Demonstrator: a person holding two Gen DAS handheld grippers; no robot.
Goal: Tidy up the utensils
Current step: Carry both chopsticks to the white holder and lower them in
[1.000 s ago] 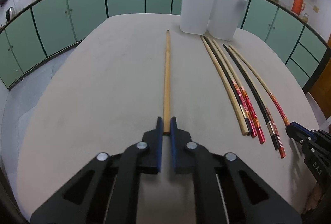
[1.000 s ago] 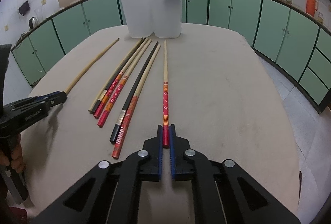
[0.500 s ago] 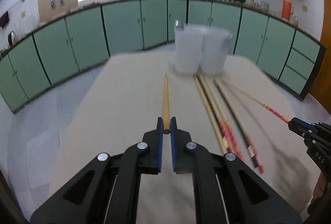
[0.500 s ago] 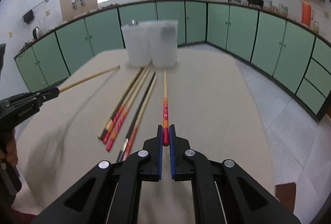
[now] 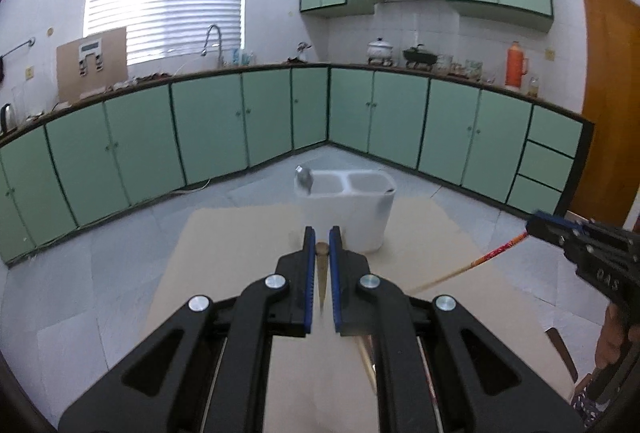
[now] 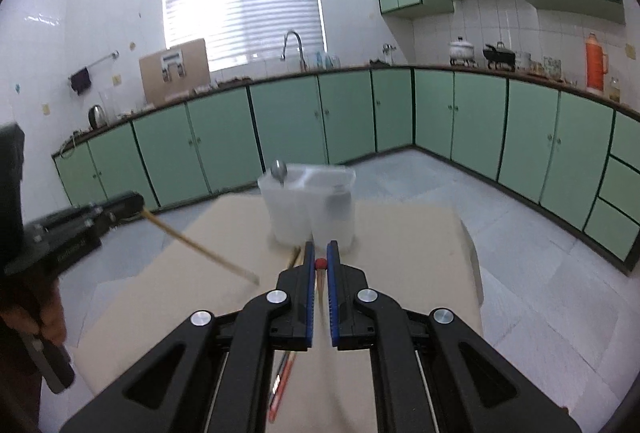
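Kitchen with green cabinets (image 5: 208,137) running along the walls behind everything, well beyond both tools. Beige table (image 5: 240,233) lies below and ahead of both grippers. White two-compartment utensil holder (image 5: 348,209) stands upright on the table's far part, straight ahead of the left gripper (image 5: 322,245) and just right of its line; in the right wrist view the holder (image 6: 308,209) sits directly ahead of the right gripper (image 6: 320,257). A metal spoon (image 6: 279,169) stands in the holder's left compartment, bowl up. Left gripper jaws are clamped on a plain wooden chopstick (image 5: 322,265), blunt end poking up between the tips, shaft hanging downward and clear of the table; from the right wrist it slants down to the right from that gripper. Right gripper jaws are closed on a red-patterned chopstick (image 6: 320,263), red end showing between the pads; from the left wrist its shaft (image 5: 496,253) angles down-left from that gripper (image 5: 536,223). Other chopsticks (image 6: 282,381) lie on the table beneath the right gripper, mostly hidden by its frame. A hand (image 6: 48,317) holds the left tool's handle.
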